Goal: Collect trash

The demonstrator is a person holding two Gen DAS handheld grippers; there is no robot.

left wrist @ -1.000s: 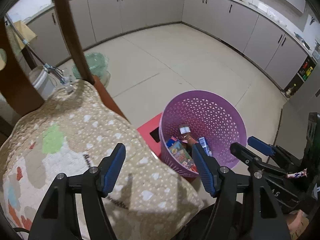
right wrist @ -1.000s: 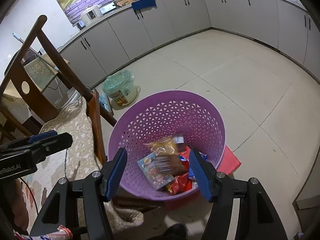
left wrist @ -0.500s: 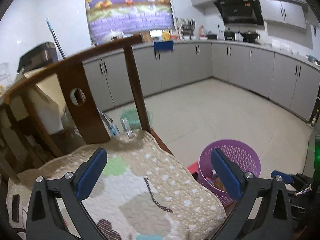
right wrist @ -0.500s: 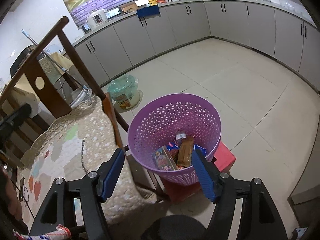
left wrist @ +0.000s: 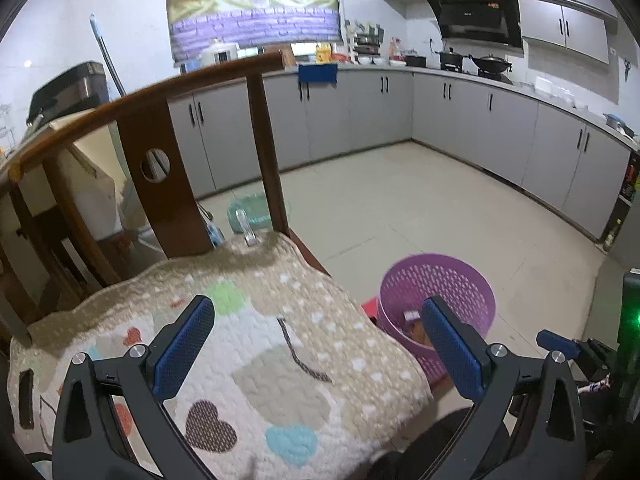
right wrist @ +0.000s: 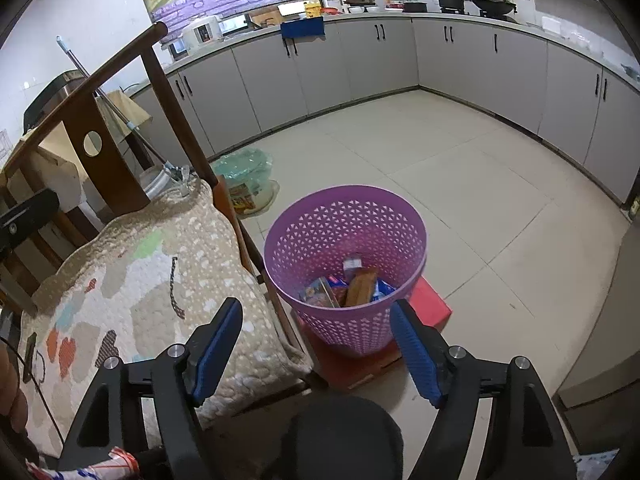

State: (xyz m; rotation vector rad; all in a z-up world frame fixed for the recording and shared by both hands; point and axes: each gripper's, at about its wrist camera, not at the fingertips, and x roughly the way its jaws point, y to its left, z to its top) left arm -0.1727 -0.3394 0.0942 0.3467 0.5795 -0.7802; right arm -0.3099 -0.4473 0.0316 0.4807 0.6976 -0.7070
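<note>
A purple lattice basket (right wrist: 344,240) stands on a red box (right wrist: 430,308) on the floor beside a chair; it also shows in the left wrist view (left wrist: 436,284). Several wrappers and snack packets (right wrist: 348,288) lie in its bottom. My right gripper (right wrist: 316,344) is open and empty, held above and in front of the basket. My left gripper (left wrist: 316,344) is open and empty over the chair's patterned seat cushion (left wrist: 248,344). A dark strip (left wrist: 304,360) lies on the cushion, also seen in the right wrist view (right wrist: 174,284).
A wooden chair back (left wrist: 160,184) rises behind the cushion. A green-lidded bucket (right wrist: 246,184) stands on the floor behind the chair. Grey kitchen cabinets (right wrist: 360,64) line the far walls. A mop handle (right wrist: 116,108) leans by the chair.
Both grippers have lifted and drawn back from the basket. The left view tilted up from the cushion toward the chair back. A brown packet has dropped and now rests among the trash in the basket.
</note>
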